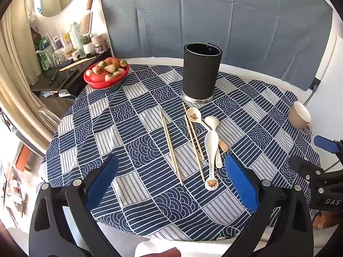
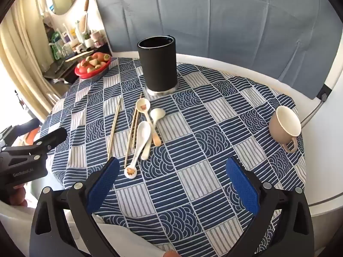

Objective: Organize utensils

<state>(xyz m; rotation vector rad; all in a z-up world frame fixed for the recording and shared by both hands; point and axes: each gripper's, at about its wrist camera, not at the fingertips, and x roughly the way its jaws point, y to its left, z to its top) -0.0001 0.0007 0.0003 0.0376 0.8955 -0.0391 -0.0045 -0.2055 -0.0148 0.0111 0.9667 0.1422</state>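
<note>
A black cylindrical holder (image 1: 201, 70) stands upright at the back of the table, seen also in the right wrist view (image 2: 158, 64). In front of it lie wooden chopsticks (image 1: 171, 147) (image 2: 113, 126) and three white ceramic spoons (image 1: 211, 150) (image 2: 141, 137), loosely crossed. My left gripper (image 1: 171, 171) is open and empty, above the near ends of the chopsticks and spoons. My right gripper (image 2: 172, 171) is open and empty, above bare cloth to the right of the utensils. Each gripper shows at the edge of the other's view.
A red bowl of strawberries and tomatoes (image 1: 106, 72) (image 2: 92, 65) sits at the back left. A beige cup (image 1: 299, 115) (image 2: 285, 126) lies tilted at the right edge. A blue patterned cloth (image 1: 128, 128) covers the round table. A cluttered side shelf (image 1: 64, 64) stands left.
</note>
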